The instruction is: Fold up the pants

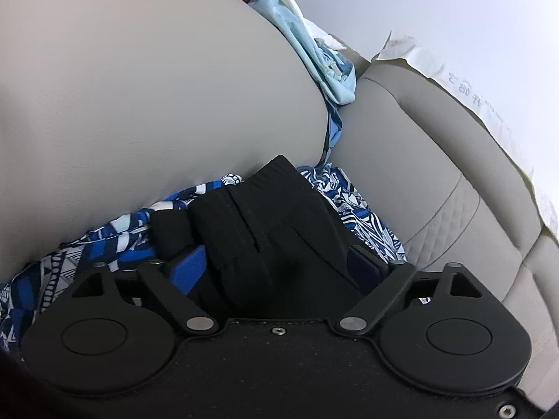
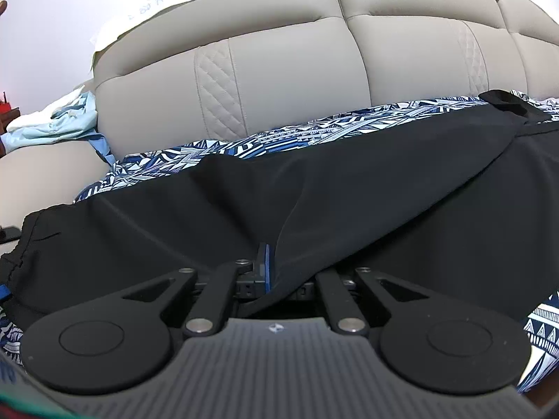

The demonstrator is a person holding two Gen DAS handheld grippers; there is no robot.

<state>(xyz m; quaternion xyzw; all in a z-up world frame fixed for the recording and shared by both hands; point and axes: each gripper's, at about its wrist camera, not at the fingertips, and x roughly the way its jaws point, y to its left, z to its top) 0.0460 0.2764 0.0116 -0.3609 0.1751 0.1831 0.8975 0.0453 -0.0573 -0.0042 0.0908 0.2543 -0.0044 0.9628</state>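
Note:
Black pants (image 2: 349, 192) lie spread across a blue and white patterned cloth (image 2: 297, 132) on a beige sofa seat. In the left wrist view a bunched end of the pants (image 1: 265, 216) sits between the blue pads of my left gripper (image 1: 276, 262), whose jaws stand wide with the thick fabric filling the gap. My right gripper (image 2: 276, 272) is shut on a fold of the pants at their near edge; one blue pad (image 2: 266, 265) shows, the other is hidden under the fabric.
The beige sofa backrest (image 2: 297, 63) rises behind the pants. A sofa armrest (image 1: 139, 87) fills the left of the left wrist view. Light blue and white clothes (image 1: 314, 49) are piled between armrest and backrest. A white wall is behind.

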